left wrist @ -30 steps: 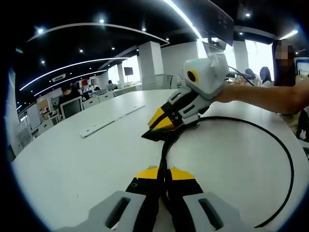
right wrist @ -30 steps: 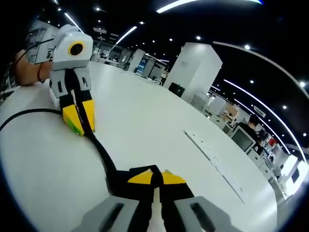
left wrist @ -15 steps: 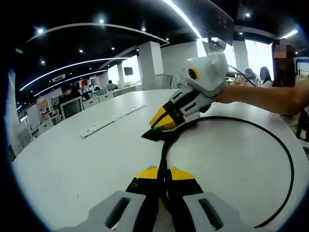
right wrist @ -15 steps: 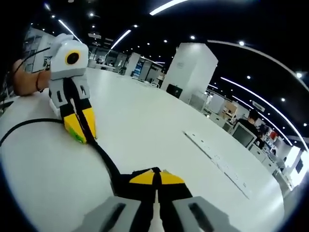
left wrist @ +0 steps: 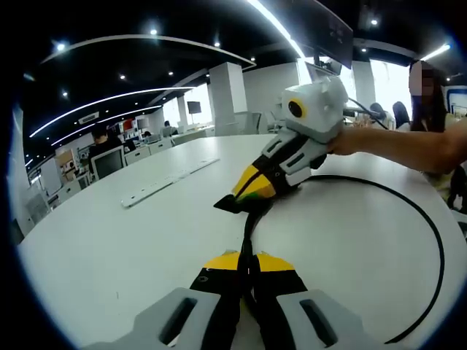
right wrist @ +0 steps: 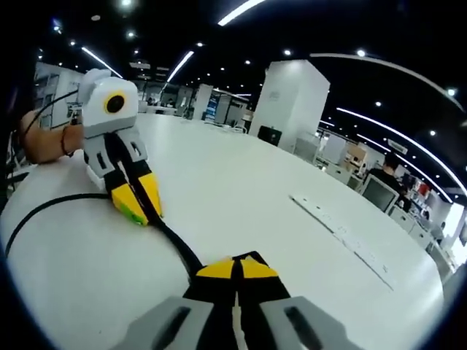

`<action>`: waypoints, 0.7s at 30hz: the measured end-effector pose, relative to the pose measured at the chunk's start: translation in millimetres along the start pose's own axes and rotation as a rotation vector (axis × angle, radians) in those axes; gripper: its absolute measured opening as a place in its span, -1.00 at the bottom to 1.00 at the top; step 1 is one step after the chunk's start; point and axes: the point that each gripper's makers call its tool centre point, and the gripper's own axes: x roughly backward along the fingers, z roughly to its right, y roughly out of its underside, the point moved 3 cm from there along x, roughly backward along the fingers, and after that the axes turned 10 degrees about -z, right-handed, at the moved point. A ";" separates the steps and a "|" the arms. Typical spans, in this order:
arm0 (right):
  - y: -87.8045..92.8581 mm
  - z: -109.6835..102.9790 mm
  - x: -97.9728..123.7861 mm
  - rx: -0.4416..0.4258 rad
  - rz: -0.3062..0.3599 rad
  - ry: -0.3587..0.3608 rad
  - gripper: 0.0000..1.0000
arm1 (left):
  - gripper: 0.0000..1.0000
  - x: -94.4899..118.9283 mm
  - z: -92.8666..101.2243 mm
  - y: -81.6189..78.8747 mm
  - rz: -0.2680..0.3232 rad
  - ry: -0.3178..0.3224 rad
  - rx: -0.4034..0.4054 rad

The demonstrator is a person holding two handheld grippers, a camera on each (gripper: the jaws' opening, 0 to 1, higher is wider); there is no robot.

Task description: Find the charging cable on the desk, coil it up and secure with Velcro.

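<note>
Open-plan office w/ ceiling strip lights sat behind a big white desk [left wrist: 109, 248]. Black charging cable [left wrist: 430, 240] lay on the desktop in one wide loose loop; its near stretch ran betw both grippers. Left gripper [left wrist: 244, 264] had jaws closed on the cable. Right gripper [right wrist: 235, 268] also clamped shut, on the cable where a black flap, prob the Velcro strap [left wrist: 230, 205], stuck out. Risks, my read: the loop was wide and unrestrained, so any pull could drag it across the desk or spring it open instead of coiling; w/ both grips close together, twisting could kink the short span; strap could snag. Left gripper view showed the full loop and a person's forearm [left wrist: 398, 144] behind the right gripper. Right gripper view showed the cable leaving the left gripper's far side, plus a white power strip [right wrist: 343, 237] further off.
</note>
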 end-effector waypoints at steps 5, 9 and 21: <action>0.7 1.5 -2.0 -0.005 0.000 0.003 -0.94 | -0.87 -0.1 0.1 0.1 0.001 0.001 0.000; 1.1 3.7 -3.7 -0.009 0.000 0.019 -0.94 | -0.87 0.0 0.2 0.1 0.002 0.001 0.001; -4.0 10.8 15.7 -0.070 0.092 0.074 -0.87 | -0.87 -0.3 0.2 -0.2 -0.001 0.000 0.000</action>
